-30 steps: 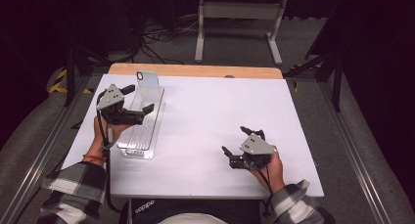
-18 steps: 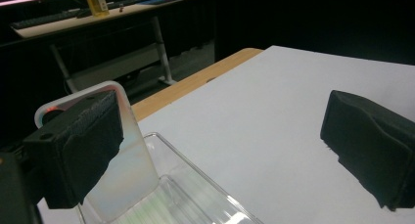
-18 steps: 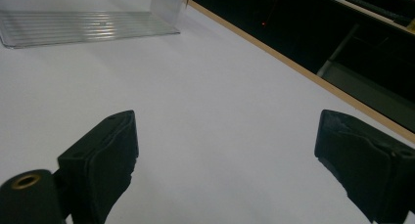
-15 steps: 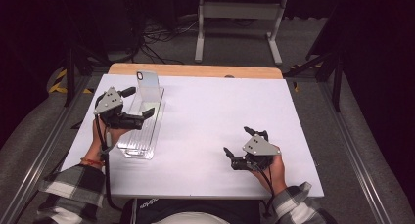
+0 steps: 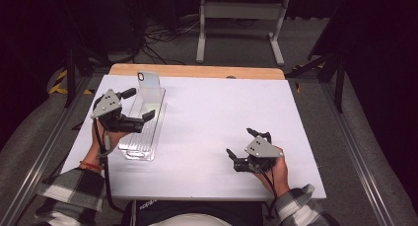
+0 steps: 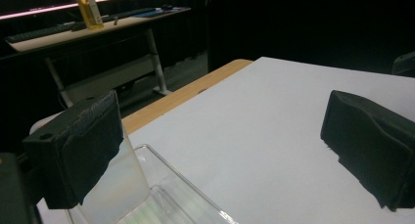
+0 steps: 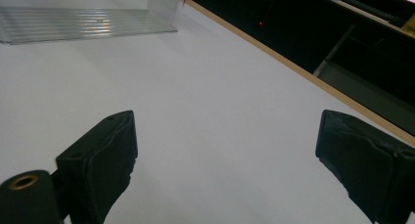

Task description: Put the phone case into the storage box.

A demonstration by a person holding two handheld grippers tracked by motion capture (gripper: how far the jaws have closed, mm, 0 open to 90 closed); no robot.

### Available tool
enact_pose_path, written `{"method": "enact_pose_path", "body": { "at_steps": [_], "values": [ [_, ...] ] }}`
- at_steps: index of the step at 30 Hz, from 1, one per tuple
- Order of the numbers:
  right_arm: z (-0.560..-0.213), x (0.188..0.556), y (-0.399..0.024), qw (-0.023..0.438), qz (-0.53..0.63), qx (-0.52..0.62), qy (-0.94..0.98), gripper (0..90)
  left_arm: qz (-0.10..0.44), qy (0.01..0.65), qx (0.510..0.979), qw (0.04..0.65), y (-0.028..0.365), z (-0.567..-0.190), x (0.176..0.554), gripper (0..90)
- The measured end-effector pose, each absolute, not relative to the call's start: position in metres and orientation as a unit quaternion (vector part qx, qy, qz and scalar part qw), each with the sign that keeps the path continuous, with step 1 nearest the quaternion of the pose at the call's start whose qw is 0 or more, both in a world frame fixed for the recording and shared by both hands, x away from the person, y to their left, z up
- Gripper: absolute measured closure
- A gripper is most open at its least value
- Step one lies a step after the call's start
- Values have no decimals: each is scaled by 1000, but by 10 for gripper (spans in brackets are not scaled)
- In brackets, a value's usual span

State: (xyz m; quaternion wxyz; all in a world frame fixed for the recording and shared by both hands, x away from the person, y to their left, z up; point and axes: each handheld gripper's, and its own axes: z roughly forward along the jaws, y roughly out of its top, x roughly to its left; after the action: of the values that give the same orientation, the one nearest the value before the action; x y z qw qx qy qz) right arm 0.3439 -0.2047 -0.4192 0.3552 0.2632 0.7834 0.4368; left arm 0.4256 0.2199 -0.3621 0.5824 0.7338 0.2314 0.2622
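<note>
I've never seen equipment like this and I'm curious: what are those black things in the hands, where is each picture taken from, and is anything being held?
A person sits at a white table with a hand-held two-jaw tool in each hand: the left gripper and the right gripper. One picture looks down from above; the other two come from cameras riding on the grippers, looking out between their black jaws. A clear plastic tray lies on the table, with the left gripper over it. Both grippers are open, holding nothing.

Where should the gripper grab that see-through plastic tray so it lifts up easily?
Probably the clear tray's long side wall, from above: it is thin and upright, so one of the left gripper's open fingers can drop inside and one outside.
</note>
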Motion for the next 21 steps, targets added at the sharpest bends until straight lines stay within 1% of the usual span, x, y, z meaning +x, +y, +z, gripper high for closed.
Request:
{"method": "enact_pose_path", "body": {
  "at_steps": [12, 21],
  "values": [
    [-420, 344, -203, 359, 434, 262, 784, 93, 265, 223, 731, 588, 221, -360, 415, 36],
    [-419, 344, -204, 361, 436, 266, 781, 94, 258, 215, 734, 591, 214, -363, 409, 42]
  ]
}}
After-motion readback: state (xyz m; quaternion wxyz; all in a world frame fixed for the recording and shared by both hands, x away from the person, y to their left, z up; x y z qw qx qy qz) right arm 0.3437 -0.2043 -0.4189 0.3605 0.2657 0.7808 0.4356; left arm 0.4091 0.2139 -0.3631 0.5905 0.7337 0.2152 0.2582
